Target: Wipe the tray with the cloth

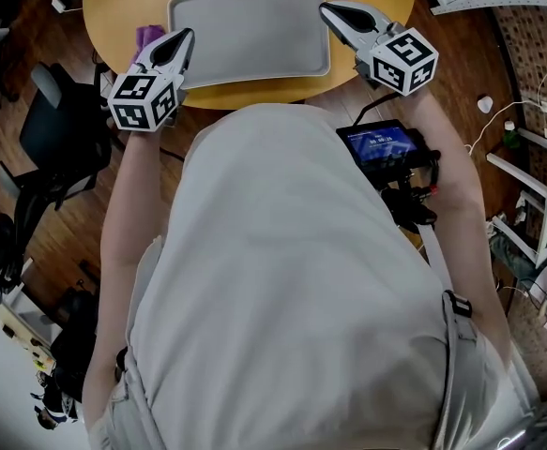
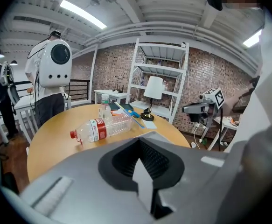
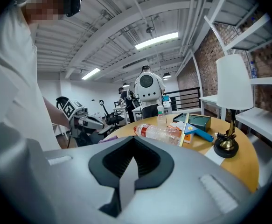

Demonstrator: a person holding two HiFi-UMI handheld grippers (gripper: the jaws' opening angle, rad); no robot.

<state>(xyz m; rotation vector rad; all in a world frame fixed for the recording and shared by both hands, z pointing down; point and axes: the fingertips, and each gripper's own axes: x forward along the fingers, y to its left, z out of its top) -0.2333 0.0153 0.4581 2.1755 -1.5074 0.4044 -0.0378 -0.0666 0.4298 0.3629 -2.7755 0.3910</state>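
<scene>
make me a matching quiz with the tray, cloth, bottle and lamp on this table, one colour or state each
1 tray
2 cloth
3 bottle
4 lamp

a lying on its side
b purple
c standing upright
d grey

Pairs: 1-d, 2-b, 3-a, 4-c

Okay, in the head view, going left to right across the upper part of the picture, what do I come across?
black office chair → left hand-held gripper → tray → right hand-held gripper. The purple cloth overlaps the left hand-held gripper, so it is left out.
</scene>
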